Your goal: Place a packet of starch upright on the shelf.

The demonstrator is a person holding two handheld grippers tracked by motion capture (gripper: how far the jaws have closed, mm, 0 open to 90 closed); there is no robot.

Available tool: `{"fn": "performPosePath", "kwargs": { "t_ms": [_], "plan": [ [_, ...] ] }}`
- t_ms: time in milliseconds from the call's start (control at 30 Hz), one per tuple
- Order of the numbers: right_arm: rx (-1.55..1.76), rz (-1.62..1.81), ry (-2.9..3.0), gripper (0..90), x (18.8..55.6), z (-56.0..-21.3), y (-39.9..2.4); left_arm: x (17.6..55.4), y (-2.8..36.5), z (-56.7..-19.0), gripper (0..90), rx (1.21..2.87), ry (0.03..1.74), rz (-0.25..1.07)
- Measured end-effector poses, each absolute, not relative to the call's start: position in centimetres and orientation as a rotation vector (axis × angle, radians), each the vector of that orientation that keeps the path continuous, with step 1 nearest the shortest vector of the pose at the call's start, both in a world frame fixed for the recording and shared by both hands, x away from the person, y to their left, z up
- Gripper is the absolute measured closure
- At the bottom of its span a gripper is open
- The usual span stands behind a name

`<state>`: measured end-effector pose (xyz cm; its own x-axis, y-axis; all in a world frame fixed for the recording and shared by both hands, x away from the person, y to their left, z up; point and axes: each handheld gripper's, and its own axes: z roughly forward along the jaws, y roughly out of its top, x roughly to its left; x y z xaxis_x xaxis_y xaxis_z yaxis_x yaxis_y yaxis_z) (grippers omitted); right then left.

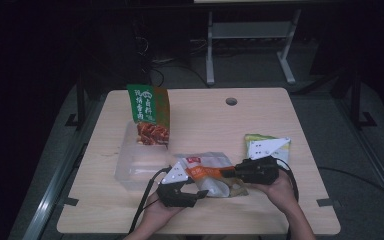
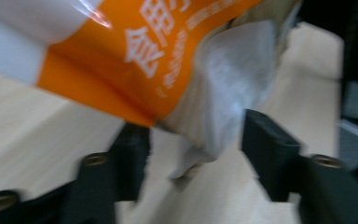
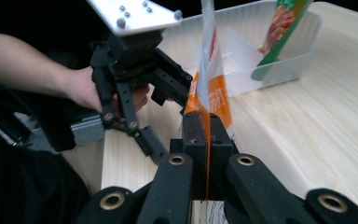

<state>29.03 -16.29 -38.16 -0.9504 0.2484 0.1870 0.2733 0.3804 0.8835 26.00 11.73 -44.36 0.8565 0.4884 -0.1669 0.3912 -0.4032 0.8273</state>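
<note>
An orange and white snack pouch (image 1: 207, 172) hangs just above the middle of the wooden table (image 1: 205, 120). My right gripper (image 1: 226, 172) is shut on the pouch's edge; in the right gripper view its jaws (image 3: 207, 126) pinch the thin orange edge of the pouch (image 3: 213, 93), which stands on edge. My left gripper (image 1: 196, 189) is at the pouch's near left corner and is open. In the left gripper view the pouch's (image 2: 168, 56) lower corner hangs between the spread jaws (image 2: 191, 149), untouched by either. The right gripper view also shows the left gripper (image 3: 168, 93) open, held in a hand.
A clear plastic container (image 1: 130, 170) sits at the left with a green snack bag (image 1: 149, 114) standing at its far end. A green and white bag (image 1: 252, 142) lies to the right behind my right gripper. A cable hole (image 1: 231, 101) is at the table's far side.
</note>
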Motion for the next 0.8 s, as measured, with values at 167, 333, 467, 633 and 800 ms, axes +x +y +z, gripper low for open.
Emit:
{"fn": "performPosePath", "kwargs": {
  "t_ms": [167, 333, 467, 633, 800],
  "plan": [
    [-0.504, -1.661, -2.596, 89.7, 29.18, -38.39, -16.54, 25.70, 11.83, -44.27, 75.4, 2.020, 0.619, 0.095],
    [-0.525, -1.640, -2.614, 89.5, 29.30, -38.57, -16.82, 25.27, 11.68, -44.11, 85.9, 2.010, 0.611, 0.129],
    [-0.543, -1.590, -2.658, 88.9, 29.36, -38.70, -16.79, 25.16, 11.75, -44.01, 88.4, 2.007, 0.616, 0.165],
    [-0.574, -1.524, -2.701, 87.8, 29.43, -39.12, -16.32, 25.13, 11.83, -43.98, 89.0, 2.014, 0.620, 0.192],
    [-0.581, -1.521, -2.700, 85.4, 29.50, -39.16, -16.27, 25.06, 11.80, -43.99, 89.0, 2.016, 0.615, 0.200]
  ]
}}
